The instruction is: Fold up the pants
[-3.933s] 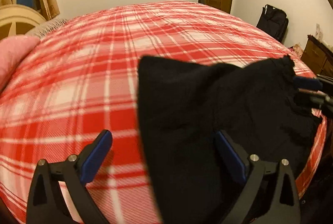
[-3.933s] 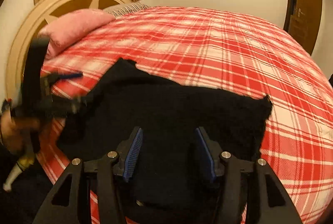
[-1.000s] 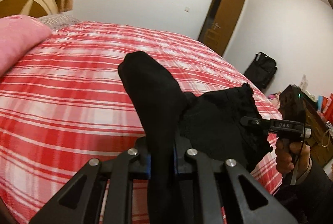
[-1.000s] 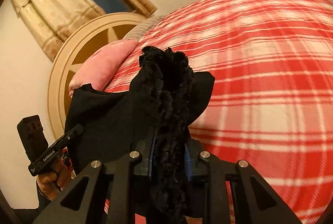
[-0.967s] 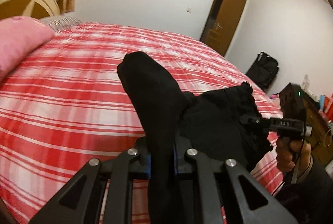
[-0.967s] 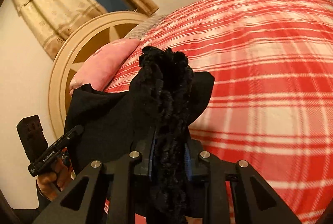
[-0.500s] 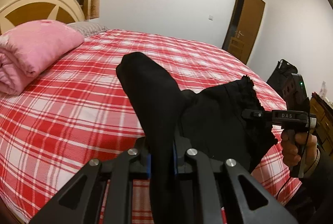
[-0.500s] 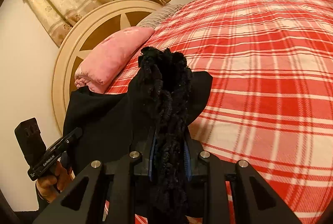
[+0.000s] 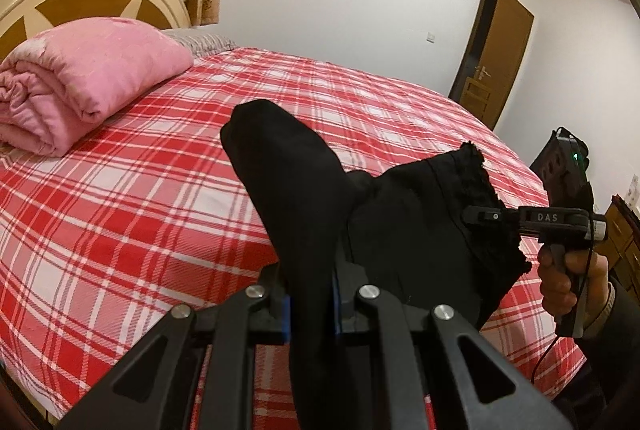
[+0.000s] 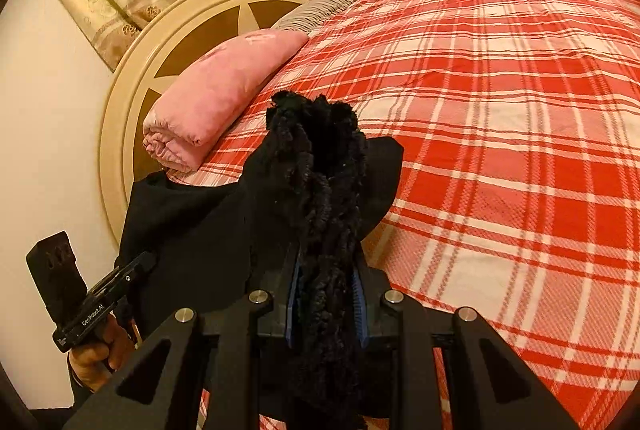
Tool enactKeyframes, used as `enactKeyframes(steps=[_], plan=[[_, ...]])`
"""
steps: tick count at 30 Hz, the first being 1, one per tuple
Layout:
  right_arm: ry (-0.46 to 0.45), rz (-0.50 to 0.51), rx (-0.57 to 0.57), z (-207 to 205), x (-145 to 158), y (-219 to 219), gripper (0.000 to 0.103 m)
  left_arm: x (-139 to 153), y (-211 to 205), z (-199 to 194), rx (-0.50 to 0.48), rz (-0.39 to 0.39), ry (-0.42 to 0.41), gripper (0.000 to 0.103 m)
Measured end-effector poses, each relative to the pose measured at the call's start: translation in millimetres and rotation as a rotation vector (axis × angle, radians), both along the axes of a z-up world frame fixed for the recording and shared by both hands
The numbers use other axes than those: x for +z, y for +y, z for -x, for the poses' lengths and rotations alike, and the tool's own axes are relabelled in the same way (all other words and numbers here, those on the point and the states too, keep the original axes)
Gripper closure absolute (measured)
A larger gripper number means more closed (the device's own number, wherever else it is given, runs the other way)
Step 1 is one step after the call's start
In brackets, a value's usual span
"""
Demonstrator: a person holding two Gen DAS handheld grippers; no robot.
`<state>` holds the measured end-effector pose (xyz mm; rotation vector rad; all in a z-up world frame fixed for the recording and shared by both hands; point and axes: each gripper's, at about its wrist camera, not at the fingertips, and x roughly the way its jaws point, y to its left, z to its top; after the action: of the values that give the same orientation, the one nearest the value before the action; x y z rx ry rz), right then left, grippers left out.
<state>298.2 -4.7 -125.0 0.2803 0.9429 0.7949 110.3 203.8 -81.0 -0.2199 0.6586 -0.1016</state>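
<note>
The black pants (image 9: 400,230) hang lifted above the red plaid bed (image 9: 140,198), stretched between both grippers. My left gripper (image 9: 310,304) is shut on a smooth black corner of the pants that sticks up past its jaws. My right gripper (image 10: 325,304) is shut on the fuzzy, frayed edge of the pants (image 10: 320,166). The right gripper also shows in the left wrist view (image 9: 480,216), pinching the far corner. The left gripper shows in the right wrist view (image 10: 140,264), with black cloth (image 10: 188,218) draped between the two.
A rolled pink quilt (image 9: 88,78) lies at the head of the bed by the round headboard (image 10: 132,78). A brown door (image 9: 500,50) and a black bag (image 9: 560,150) stand past the bed's far side. A wooden dresser (image 9: 624,230) is at the right.
Both grippers closed on the pants' corners and lifted them off the bed. In the last second both have swung toward the headboard, bringing the pink quilt into view.
</note>
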Motion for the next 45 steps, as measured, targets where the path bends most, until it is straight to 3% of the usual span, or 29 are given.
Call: enactKeyframes(steps=[17,23,36,40,45], plan=[[0.053,0.047,-0.005,-21.8,-39.0,9.9,0.078,-50.0,23.3,-13.1,0.031,0.007,0.085,0.085],[0.082,0.050,-0.044,-31.2,-54.4,4.1,0.067,-57.1,19.6,-15.3,0.055,-0.081,0.100,0.062],[0.048,0.097,-0.065,-24.3,-59.5,-1.8,0.058,-79.7,31.4,-21.4,0.128,-0.081,0.111,0.025],[0.023,0.095,-0.105,-19.8,-53.1,-13.6,0.042,-82.5,32.8,-20.9,0.159,-0.104,0.102,0.009],[0.040,0.064,-0.223,-7.6,-40.3,-52.3,0.040,-78.0,33.8,-18.1,0.180,-0.124,0.133,0.004]])
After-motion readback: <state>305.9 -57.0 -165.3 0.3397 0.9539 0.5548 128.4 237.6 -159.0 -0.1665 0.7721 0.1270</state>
